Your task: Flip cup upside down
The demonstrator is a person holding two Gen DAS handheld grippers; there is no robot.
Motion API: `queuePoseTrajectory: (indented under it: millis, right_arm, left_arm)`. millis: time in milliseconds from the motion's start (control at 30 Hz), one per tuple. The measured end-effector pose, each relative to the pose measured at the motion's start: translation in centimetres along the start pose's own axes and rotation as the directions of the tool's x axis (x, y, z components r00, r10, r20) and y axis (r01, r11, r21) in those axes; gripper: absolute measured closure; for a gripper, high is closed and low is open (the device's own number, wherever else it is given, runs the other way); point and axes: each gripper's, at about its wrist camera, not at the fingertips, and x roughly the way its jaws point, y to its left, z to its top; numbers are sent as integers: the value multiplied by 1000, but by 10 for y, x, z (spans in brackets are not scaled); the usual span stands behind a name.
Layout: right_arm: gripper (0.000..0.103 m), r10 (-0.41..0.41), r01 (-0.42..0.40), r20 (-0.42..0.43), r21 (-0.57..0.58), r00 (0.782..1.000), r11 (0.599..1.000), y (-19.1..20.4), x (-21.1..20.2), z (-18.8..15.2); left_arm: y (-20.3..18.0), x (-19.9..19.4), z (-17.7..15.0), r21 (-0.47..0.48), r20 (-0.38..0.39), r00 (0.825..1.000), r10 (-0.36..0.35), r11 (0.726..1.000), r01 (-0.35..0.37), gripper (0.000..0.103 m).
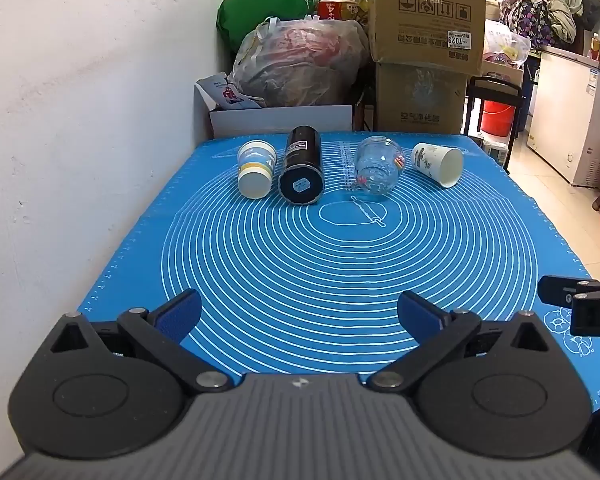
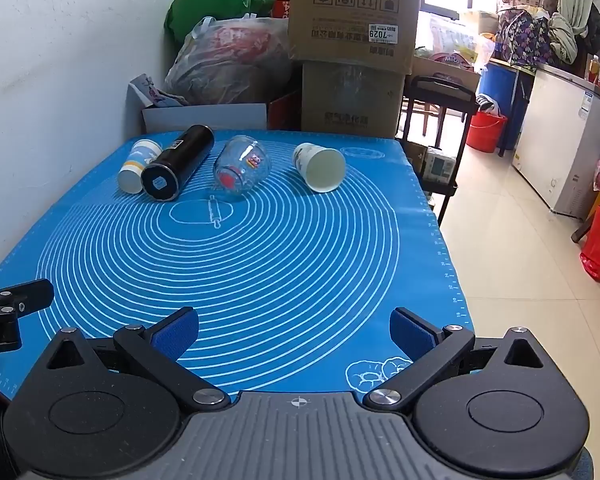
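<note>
So far, nothing of the flip looks started: 4 vessels lie on their sides in a row along the far part of the blue mat (image 1: 340,264), and none stands mouth down. At the far left is a paper cup with a blue and yellow band (image 1: 255,173), its closed base turned toward the near side. Just beside it on the right lies a black tumbler (image 1: 301,168), base also facing near; in the right wrist view the 2 seem to touch, though I cannot be sure. Further right comes a clear glass cup (image 1: 377,166) with small red prints, then, a little apart, a white paper cup (image 1: 440,164) whose open mouth points near and to the right. The task sentence does not say which cup is meant, so any of them may be the target.

The left gripper (image 1: 299,314) hovers over the near edge of the mat with its jaws spread wide and nothing between its blue pads. The right gripper (image 2: 294,330) is likewise wide apart and empty, low over the near right part of the mat. Both sit well apart from the row.

Judging from this, the whole job remains: reach to a cup, take it, turn it and set it rim down. Beyond the table stand stacked cardboard boxes (image 1: 424,40) and full plastic bags (image 1: 300,64).
</note>
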Motion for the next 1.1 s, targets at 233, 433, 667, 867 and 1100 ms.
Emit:
queuePoseTrajectory:
  millis: [233, 433, 667, 867, 1100]
  right_arm:
    - [0, 0, 0, -1, 0, 1000, 1000, -1, -2, 0]
    - [0, -1, 1, -1, 1, 1000, 1000, 1, -5, 1]
    - [0, 0, 0, 3, 1, 1000, 1000, -1, -1, -1]
    - [0, 0, 0, 4, 0, 1000, 1000, 0, -3, 0]
    - [0, -2, 2, 8, -5, 1000, 1000, 1, -6, 1]
  left_arm:
    - [4, 4, -2, -1, 2, 1000, -6, 1000, 6, 0]
    - [4, 4, -1, -1, 4, 1000, -6, 1000, 6, 0]
    - [4, 5, 1, -3, 8, 1000, -10, 1000, 10, 0]
    - [4, 3, 1, -7, 14, 1000, -10, 1000, 11, 0]
    - [5, 3, 0, -5, 17, 1000, -14, 1000, 14, 0]
